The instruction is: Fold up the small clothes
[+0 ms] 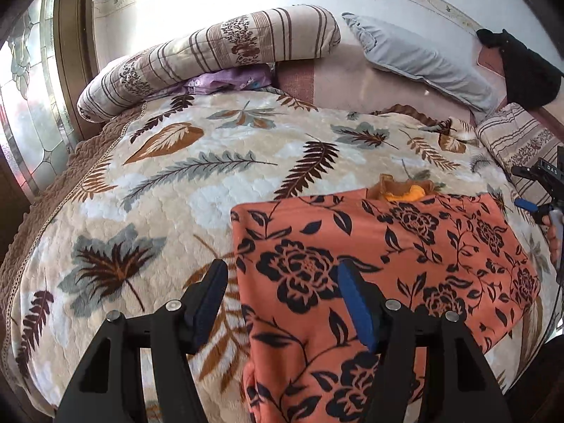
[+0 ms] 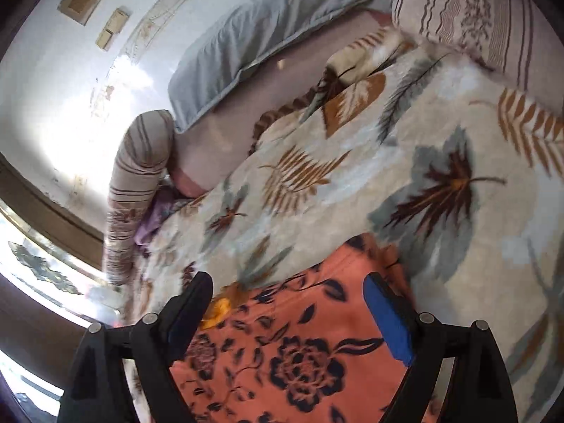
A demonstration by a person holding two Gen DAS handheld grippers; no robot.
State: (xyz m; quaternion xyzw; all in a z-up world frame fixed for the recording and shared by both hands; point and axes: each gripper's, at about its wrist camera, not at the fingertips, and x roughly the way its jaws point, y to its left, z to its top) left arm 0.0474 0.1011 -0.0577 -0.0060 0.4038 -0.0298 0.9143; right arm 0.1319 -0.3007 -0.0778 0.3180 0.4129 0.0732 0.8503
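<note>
Orange floral garment (image 1: 370,264) cut off below, yellow item (image 1: 405,194) mostly hidden behind it, right view motion-blurred

Item one: an orange-red garment (image 1: 380,264) printed with black roses, leaves and vines — folded into a roughly rectangular panel, lying flat on the bed's leaf-patterned blanket (image 1: 158,183). Its far edge runs straight; the near end hangs toward the bed's front edge. Item two: a brown and yellow-orange piece of cloth (image 1: 405,190) — bunched, mostly hidden, protruding just beyond the garment's far edge. Its type cannot be determined.
</note>
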